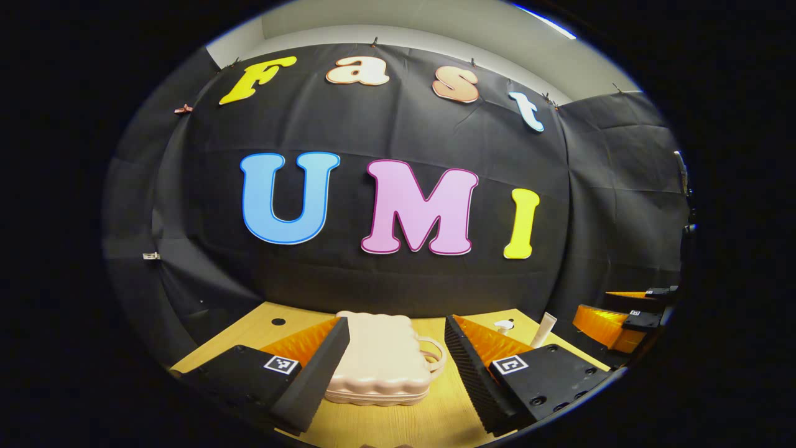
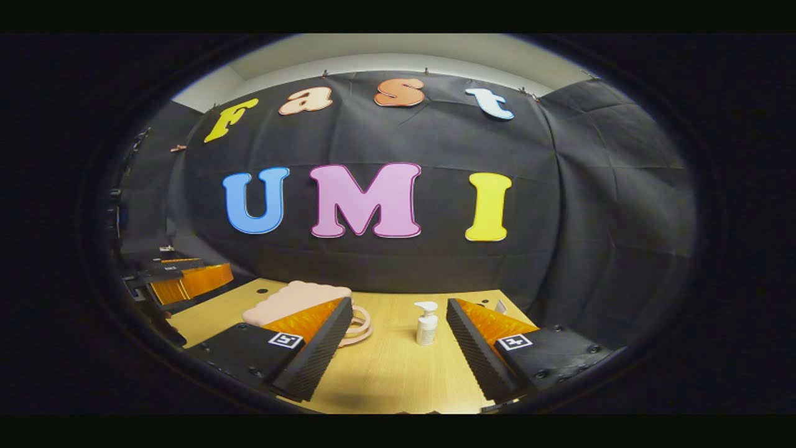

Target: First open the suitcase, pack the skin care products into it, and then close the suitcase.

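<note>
A small pale pink suitcase (image 1: 379, 361) lies flat and closed on the wooden table (image 1: 398, 423), its handle (image 1: 433, 358) facing right. My left gripper (image 1: 396, 323) hovers open just in front of it, one finger on each side of the case, touching nothing. In the right gripper view the suitcase (image 2: 292, 300) sits at the left, and a white pump bottle (image 2: 426, 323) stands upright between the spread fingers of my open right gripper (image 2: 399, 305), farther off. A white tube (image 1: 544, 330) stands near the table's right edge.
The right gripper (image 1: 622, 323) shows at the far right of the left gripper view, and the left gripper (image 2: 183, 280) at the far left of the right gripper view. Black cloth walls close the table's back and sides. Bare tabletop (image 2: 385, 373) lies before the bottle.
</note>
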